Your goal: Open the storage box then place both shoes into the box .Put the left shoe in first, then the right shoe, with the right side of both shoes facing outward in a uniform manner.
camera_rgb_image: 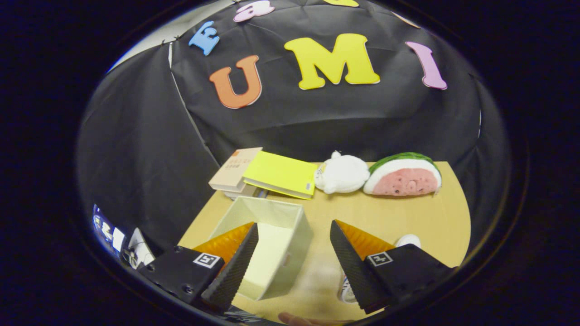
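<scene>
A pale wooden counter (398, 217) stands against the black cloth wall of the booth. Along its far edge, from ten o'clock round to two o'clock of the claw, lie a tan book (233, 170), a yellow book (281, 174) resting partly over it, a white plush toy (342, 174) and a plush watermelon slice (403, 176); the toy and the slice sit just beside each other.

The claw (293, 244) hangs above the counter with its fingers spread wide apart, holding nothing and touching nothing.

The storage box (290, 226), cream-coloured and open at the top, stands on the counter at about eleven o'clock of the claw; the left finger covers its near left corner, and its right wall reaches into the gap between the fingers. Its inside looks bare as far as it can be seen. A white shoe (408, 240) lies at about four o'clock, mostly hidden behind the right finger, with another bit of white showing below that finger's tip. Which shoe it is cannot be told.
</scene>
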Tool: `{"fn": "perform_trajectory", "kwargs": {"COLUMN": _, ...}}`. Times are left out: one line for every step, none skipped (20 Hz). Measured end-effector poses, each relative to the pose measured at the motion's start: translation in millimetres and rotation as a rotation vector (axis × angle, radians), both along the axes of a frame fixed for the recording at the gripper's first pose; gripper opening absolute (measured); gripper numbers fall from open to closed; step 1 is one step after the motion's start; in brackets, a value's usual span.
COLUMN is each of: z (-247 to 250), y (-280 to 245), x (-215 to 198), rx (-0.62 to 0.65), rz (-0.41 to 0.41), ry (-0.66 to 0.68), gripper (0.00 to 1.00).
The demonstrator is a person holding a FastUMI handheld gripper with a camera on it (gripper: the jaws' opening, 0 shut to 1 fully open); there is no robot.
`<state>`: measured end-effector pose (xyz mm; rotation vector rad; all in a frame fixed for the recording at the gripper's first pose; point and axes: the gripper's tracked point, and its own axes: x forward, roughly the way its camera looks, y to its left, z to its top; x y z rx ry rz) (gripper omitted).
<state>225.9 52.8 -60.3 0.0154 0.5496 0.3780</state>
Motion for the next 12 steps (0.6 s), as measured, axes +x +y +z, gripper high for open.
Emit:
{"fn": "perform_trajectory", "kwargs": {"z": -10, "y": -12, "x": 0, "rx": -0.021, "rz": -0.017, "ry": 0.014, "gripper": 1.0}}
{"fn": "perform_trajectory", "kwargs": {"z": -18, "y": -24, "x": 1, "rx": -0.04, "rz": -0.032, "ry": 0.025, "gripper": 1.0}}
{"fn": "perform_trajectory", "kwargs": {"z": -28, "y": -36, "x": 1, "rx": -0.062, "rz": -0.051, "ry": 0.034, "gripper": 1.0}}
{"fn": "perform_trajectory", "kwargs": {"z": -36, "y": -48, "x": 3, "rx": -0.088, "rz": -0.066, "ry": 0.047, "gripper": 1.0}}
{"fn": "perform_trajectory", "kwargs": {"z": -44, "y": -59, "x": 2, "rx": -0.11, "rz": -0.07, "ry": 0.061, "gripper": 1.0}}
{"fn": "perform_trajectory", "kwargs": {"z": -51, "y": -68, "x": 2, "rx": -0.132, "rz": -0.074, "ry": 0.074, "gripper": 1.0}}
{"fn": "perform_trajectory", "kwargs": {"z": -60, "y": -78, "x": 4, "rx": -0.155, "rz": -0.082, "ry": 0.089, "gripper": 1.0}}
{"fn": "perform_trajectory", "kwargs": {"z": -69, "y": -86, "x": 6, "rx": -0.176, "rz": -0.09, "ry": 0.101, "gripper": 1.0}}
{"fn": "perform_trajectory", "kwargs": {"z": -79, "y": -92, "x": 7, "rx": -0.189, "rz": -0.089, "ry": 0.118, "gripper": 1.0}}
{"fn": "perform_trajectory", "kwargs": {"z": -89, "y": -98, "x": 7, "rx": -0.202, "rz": -0.085, "ry": 0.137, "gripper": 1.0}}
{"fn": "perform_trajectory", "kwargs": {"z": -102, "y": -104, "x": 8, "rx": -0.209, "rz": -0.082, "ry": 0.164, "gripper": 1.0}}
{"fn": "perform_trajectory", "kwargs": {"z": -111, "y": -107, "x": 7, "rx": -0.203, "rz": -0.08, "ry": 0.192, "gripper": 1.0}}
